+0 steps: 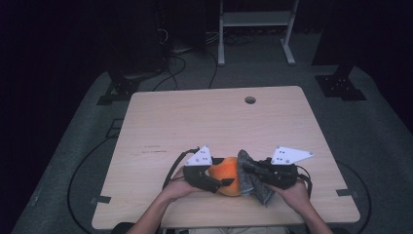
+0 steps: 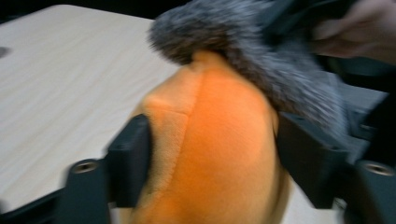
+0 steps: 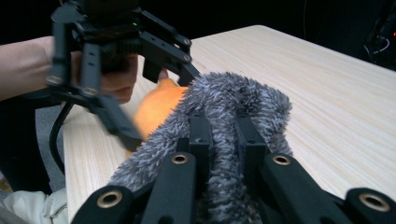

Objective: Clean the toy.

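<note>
A soft orange plush thing (image 1: pixel 227 173) with a grey furry part (image 1: pixel 254 187) lies near the table's front edge between both hands. My left gripper (image 1: pixel 221 184) reaches in from the left. In the left gripper view its jaws stand apart on either side of the orange plush (image 2: pixel 219 154), which fills the gap between them; the left gripper (image 2: pixel 210 158) reads as open. My right gripper (image 1: pixel 248 168) comes from the right, shut on the grey fur (image 3: pixel 252 98). In the right gripper view its jaws lie close together, with fur pinched between them at the right gripper (image 3: pixel 222 126).
The light wooden table (image 1: pixel 214 117) has a small round hole (image 1: pixel 250 100) near its far edge. A white frame stand (image 1: pixel 255 29) and cables sit on the dark floor beyond. A person's forearms enter from the bottom.
</note>
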The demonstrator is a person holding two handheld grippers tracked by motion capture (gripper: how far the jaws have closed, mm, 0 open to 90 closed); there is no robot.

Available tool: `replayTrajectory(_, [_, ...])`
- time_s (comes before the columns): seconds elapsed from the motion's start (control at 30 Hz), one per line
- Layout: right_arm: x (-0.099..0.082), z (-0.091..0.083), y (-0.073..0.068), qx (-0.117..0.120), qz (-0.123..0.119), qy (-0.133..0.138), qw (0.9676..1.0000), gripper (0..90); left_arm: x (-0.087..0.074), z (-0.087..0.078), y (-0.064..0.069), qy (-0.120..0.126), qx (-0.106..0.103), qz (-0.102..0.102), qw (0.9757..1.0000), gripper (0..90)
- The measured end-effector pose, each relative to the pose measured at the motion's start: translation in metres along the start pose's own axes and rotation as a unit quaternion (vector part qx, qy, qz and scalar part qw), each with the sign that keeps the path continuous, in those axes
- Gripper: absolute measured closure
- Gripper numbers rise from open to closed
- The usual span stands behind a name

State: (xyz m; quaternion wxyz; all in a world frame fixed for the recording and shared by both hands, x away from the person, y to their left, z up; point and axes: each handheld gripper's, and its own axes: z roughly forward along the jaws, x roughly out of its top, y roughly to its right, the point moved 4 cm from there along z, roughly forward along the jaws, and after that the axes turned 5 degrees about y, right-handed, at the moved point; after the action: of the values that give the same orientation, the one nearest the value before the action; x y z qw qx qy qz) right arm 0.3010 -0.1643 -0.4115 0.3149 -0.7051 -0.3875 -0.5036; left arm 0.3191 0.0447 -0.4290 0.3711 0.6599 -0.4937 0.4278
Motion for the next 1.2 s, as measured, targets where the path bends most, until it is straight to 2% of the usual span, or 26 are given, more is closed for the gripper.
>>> replayTrajectory(0.07, [-0.002,-0.003,0.003,-0.009,0.0,-0.002,1.0,79.5,0.0,-0.004,-0.004,0.004,-0.005,-0.008,0.9999,18.5])
replayTrajectory(0.1, [-0.003,-0.005,0.004,-0.012,0.003,-0.002,0.9999,79.5,0.0,-0.005,-0.006,0.002,0.001,-0.01,0.9999,16.7])
replayTrajectory(0.2, [-0.005,-0.007,0.008,-0.02,0.007,-0.005,0.9998,79.5,-0.007,-0.002,-0.008,-0.017,0.002,-0.013,0.9998,15.4])
replayTrajectory(0.3, [-0.005,-0.009,0.009,-0.025,0.005,-0.009,0.9996,79.5,-0.011,0.002,-0.005,-0.009,0.012,-0.004,0.9999,27.9])
replayTrajectory(0.4, [0.0,-0.013,0.005,-0.02,0.004,0.005,0.9998,79.4,-0.01,0.004,-0.005,-0.007,0.025,-0.005,0.9996,35.5])
replayTrajectory(0.43, [0.002,-0.013,0.004,-0.017,0.002,0.008,0.9998,79.4,-0.009,0.004,-0.005,-0.002,0.031,-0.006,0.9995,37.4])
replayTrajectory(0.5, [0.009,-0.011,-0.002,-0.007,-0.002,0.018,0.9998,79.4,-0.005,0.003,-0.004,0.015,0.029,-0.008,0.9994,42.6])
replayTrajectory(0.57, [0.015,-0.01,-0.006,-0.006,-0.013,0.023,0.9996,79.4,0.003,-0.002,-0.002,0.035,0.021,-0.013,0.9991,44.5])
replayTrajectory(0.63, [0.022,-0.012,-0.008,-0.002,-0.012,0.037,0.9992,79.4,0.011,-0.01,-0.001,0.048,0.017,-0.014,0.9986,44.9])
replayTrajectory(0.73, [0.028,-0.009,-0.007,0.004,-0.011,0.042,0.999,79.4,0.013,-0.015,-0.002,0.033,0.034,0.003,0.9989,45.1])
replayTrajectory(0.87, [0.022,0.005,-0.003,0.006,-0.001,0.029,0.9996,79.4,0.003,-0.014,-0.007,0.009,0.042,-0.007,0.999,45.2])
replayTrajectory(0.97, [0.01,0.011,0.004,0.008,0.013,0.015,0.9998,79.5,-0.003,-0.012,-0.009,0.004,0.04,-0.012,0.9991,44.8])
replayTrajectory(1.1, [-0.002,0.005,0.015,-0.007,0.023,0.001,0.9997,79.5,-0.004,-0.01,-0.011,0.006,0.044,-0.02,0.9988,42.1])
replayTrajectory(1.2, [-0.008,-0.002,0.017,-0.016,0.027,-0.009,0.9995,79.5,-0.004,-0.007,-0.01,0.009,0.047,-0.02,0.9987,40.8])
